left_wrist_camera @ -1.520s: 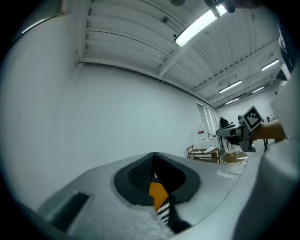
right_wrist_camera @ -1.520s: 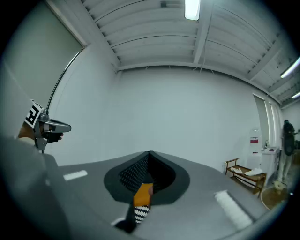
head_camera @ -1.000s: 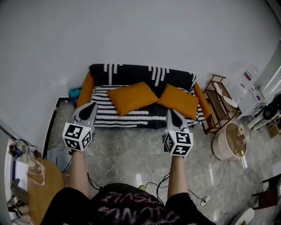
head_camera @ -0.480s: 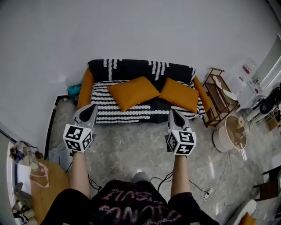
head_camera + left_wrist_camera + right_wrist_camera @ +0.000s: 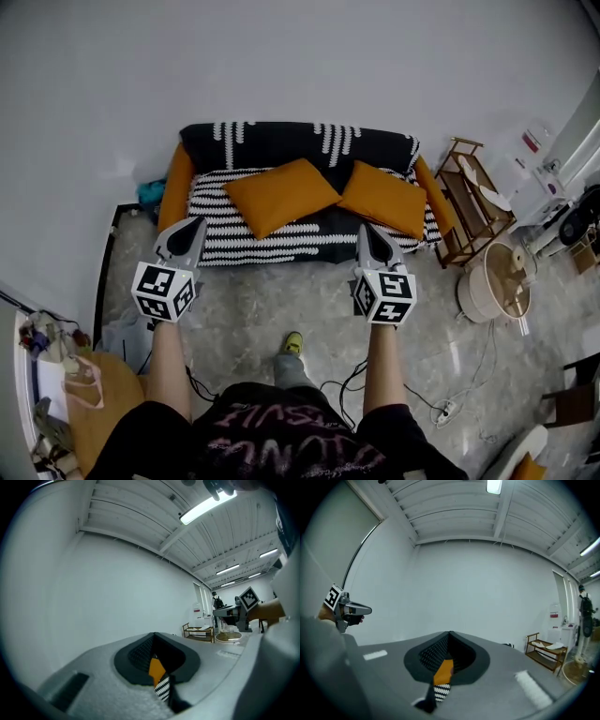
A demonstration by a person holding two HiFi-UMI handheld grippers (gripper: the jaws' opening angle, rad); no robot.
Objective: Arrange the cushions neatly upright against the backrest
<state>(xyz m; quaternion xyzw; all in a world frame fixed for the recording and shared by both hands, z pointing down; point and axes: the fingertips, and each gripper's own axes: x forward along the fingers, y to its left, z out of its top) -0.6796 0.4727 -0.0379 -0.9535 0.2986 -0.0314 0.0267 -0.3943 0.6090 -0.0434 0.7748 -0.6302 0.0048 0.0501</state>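
Observation:
Two orange cushions lie flat on the seat of a small sofa (image 5: 225, 246) with a black-and-white patterned cover. The left cushion (image 5: 279, 194) lies near the middle of the seat, the right cushion (image 5: 382, 199) beside it. The black backrest (image 5: 281, 143) with white marks stands behind them against the wall. My left gripper (image 5: 189, 231) hovers in front of the sofa's left front edge, shut and holding nothing. My right gripper (image 5: 368, 234) hovers at the right front edge, shut and holding nothing too. Both gripper views show closed jaws with a sliver of orange and stripes past them.
A wooden shoe rack (image 5: 473, 208) stands right of the sofa, with a round beige appliance (image 5: 497, 291) in front of it. Cables (image 5: 441, 408) run over the marble floor. A wooden table (image 5: 84, 403) with clutter sits at lower left. A teal object (image 5: 150, 192) lies left of the sofa.
The view has shifted slightly as the person steps; a foot now shows on the floor. Both grippers keep their places before the sofa and stay shut.

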